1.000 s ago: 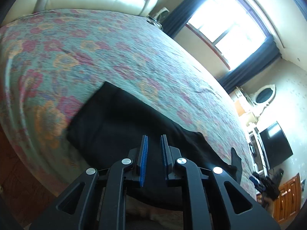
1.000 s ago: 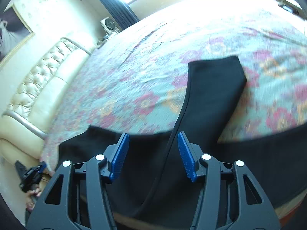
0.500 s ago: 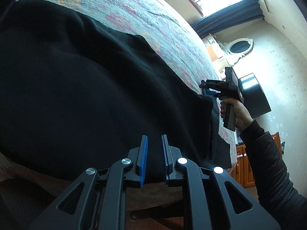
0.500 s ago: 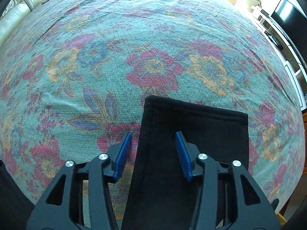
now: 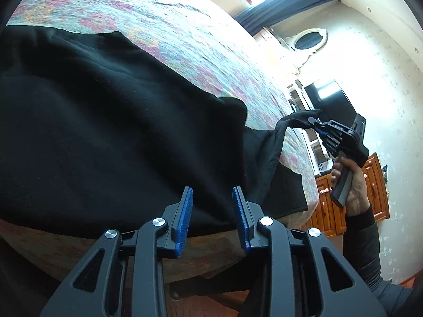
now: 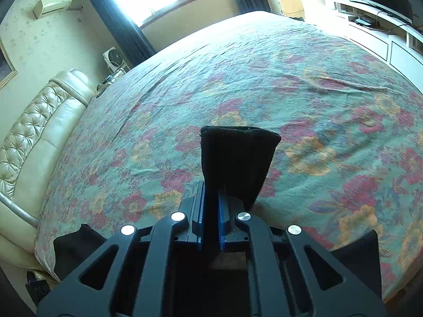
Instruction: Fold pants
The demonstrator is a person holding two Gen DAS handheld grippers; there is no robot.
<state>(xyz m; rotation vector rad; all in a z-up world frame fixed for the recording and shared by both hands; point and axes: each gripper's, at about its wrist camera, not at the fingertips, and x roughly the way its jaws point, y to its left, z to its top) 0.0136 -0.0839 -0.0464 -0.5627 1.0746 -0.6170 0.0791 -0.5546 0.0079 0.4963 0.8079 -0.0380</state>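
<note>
Your right claw [image 6: 211, 200] was clamped on the hem of the black pants [image 5: 111, 132] — lifted at three o'clock over the bed [image 6: 264, 79]. Your left claw [image 5: 212, 211] had just been opening — nothing gripped. Folding had barely begun.

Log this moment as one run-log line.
task: fold pants | right gripper: closing done, shut on pants leg end, lifted off bedspread | left gripper: just opening, open over pants, gripping nothing
</note>
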